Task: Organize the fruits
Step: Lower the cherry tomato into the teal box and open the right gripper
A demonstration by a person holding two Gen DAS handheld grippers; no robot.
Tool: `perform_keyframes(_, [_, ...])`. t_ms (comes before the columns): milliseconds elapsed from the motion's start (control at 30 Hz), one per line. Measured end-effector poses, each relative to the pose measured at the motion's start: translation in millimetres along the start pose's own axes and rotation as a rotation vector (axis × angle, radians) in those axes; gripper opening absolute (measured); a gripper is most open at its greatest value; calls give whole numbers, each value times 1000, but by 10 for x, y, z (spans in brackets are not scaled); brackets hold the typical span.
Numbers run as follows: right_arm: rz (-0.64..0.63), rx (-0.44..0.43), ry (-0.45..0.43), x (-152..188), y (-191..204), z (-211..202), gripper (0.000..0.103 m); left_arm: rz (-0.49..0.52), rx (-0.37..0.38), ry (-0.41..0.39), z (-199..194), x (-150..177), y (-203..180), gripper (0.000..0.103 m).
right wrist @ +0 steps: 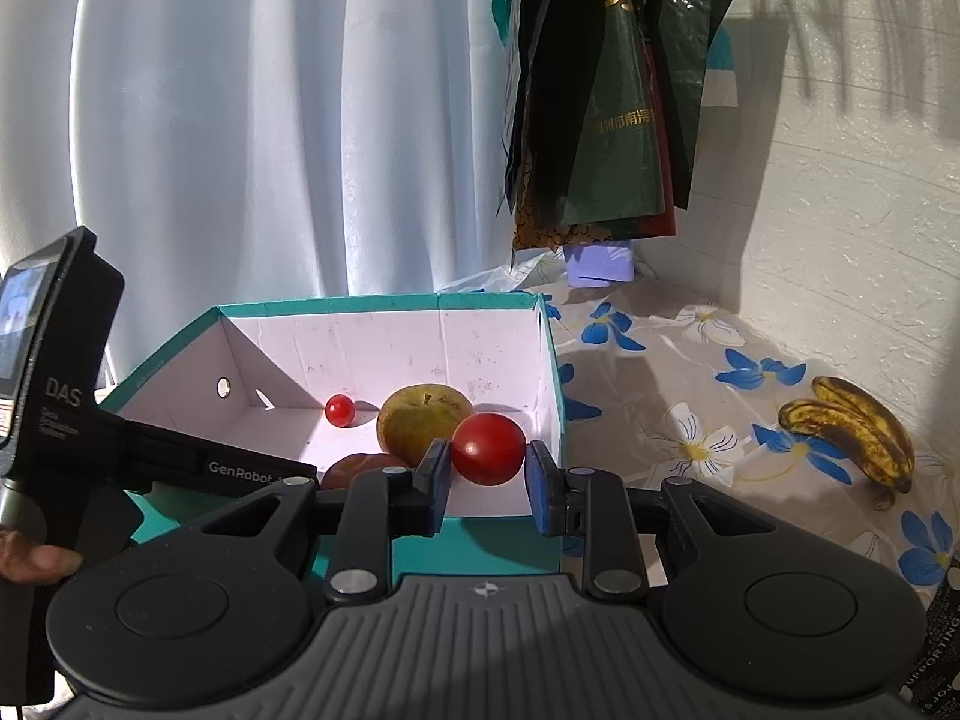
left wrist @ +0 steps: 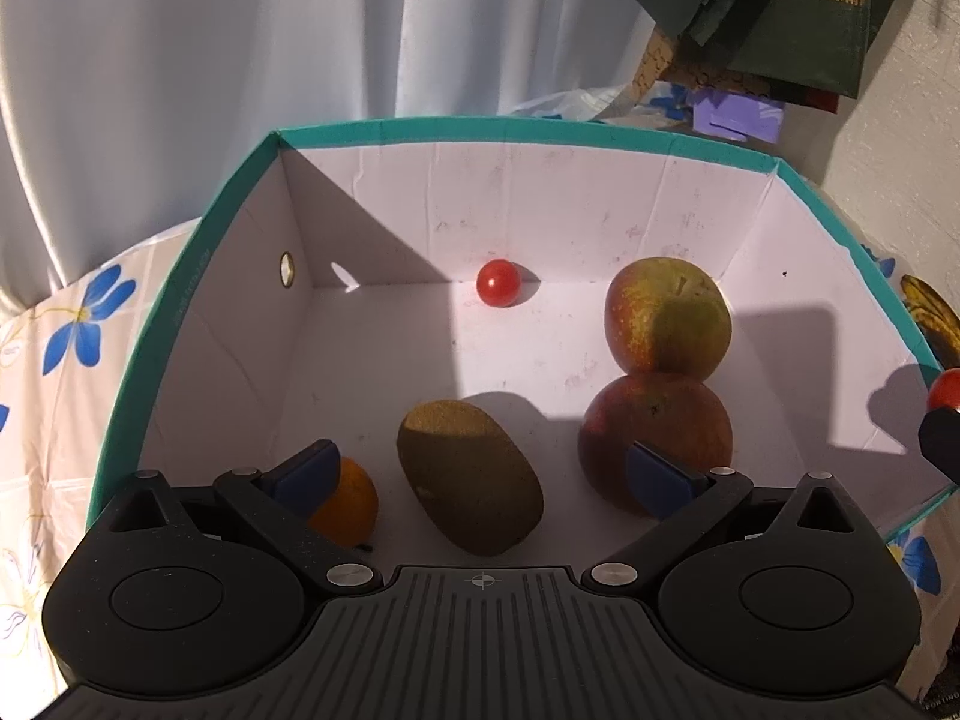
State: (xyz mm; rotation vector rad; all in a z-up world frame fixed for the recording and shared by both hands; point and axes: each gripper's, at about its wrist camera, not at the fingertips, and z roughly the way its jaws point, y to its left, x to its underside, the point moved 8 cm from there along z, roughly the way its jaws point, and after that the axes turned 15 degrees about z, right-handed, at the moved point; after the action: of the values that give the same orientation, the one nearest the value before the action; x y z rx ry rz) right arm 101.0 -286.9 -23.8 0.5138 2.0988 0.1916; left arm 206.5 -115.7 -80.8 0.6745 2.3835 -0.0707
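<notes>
A teal box with a white inside (left wrist: pixel 480 126) holds a kiwi (left wrist: pixel 471 477), a small orange (left wrist: pixel 348 504), two apples (left wrist: pixel 666 318) (left wrist: pixel 654 432) and a cherry tomato (left wrist: pixel 498 282). My left gripper (left wrist: pixel 480 471) is lowered into the box and stands wide open, its blue pads on either side of the kiwi and not touching it. My right gripper (right wrist: pixel 487 471) is shut on a red tomato (right wrist: pixel 487 449), held just above the box's near right rim (right wrist: pixel 555 372). That tomato also shows at the right edge of the left wrist view (left wrist: pixel 945 390).
Spotted bananas (right wrist: pixel 852 429) lie on the flowered tablecloth (right wrist: pixel 690 360) right of the box. The left gripper's body (right wrist: pixel 60 390) and a hand (right wrist: pixel 30 558) fill the left side. Dark bags (right wrist: pixel 600 120) hang on the wall behind, beside a pale curtain (right wrist: pixel 270 120).
</notes>
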Motion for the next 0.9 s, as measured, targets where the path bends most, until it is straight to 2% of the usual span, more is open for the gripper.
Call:
perform_keyframes(133, [5, 4, 16, 21, -31, 75, 26, -9, -2, 13, -28, 2, -6, 103])
perform_keyframes(200, [7, 2, 20, 21, -49, 104, 26, -25, -17, -9, -143, -21, -11, 103])
perform_keyframes(300, [-2, 6, 17, 27, -51, 132, 26, -17, -68, -63, -400, -110, -16, 103])
perform_keyframes(400, [-17, 9, 13, 33, -44, 162, 26, -22, -128, -83, -622, -154, 47, 103])
perform_keyframes(567, [-45, -1, 6, 60, 6, 195, 26, -74, -161, -65, -807, -65, 214, 103])
perform_keyframes(800, [-54, -5, 5, 59, 30, 236, 26, -69, -223, -48, -876, 85, 297, 103])
perform_keyframes(900, [-58, -12, 16, 55, 29, 239, 27, -69, -227, -46, -901, 128, 299, 103])
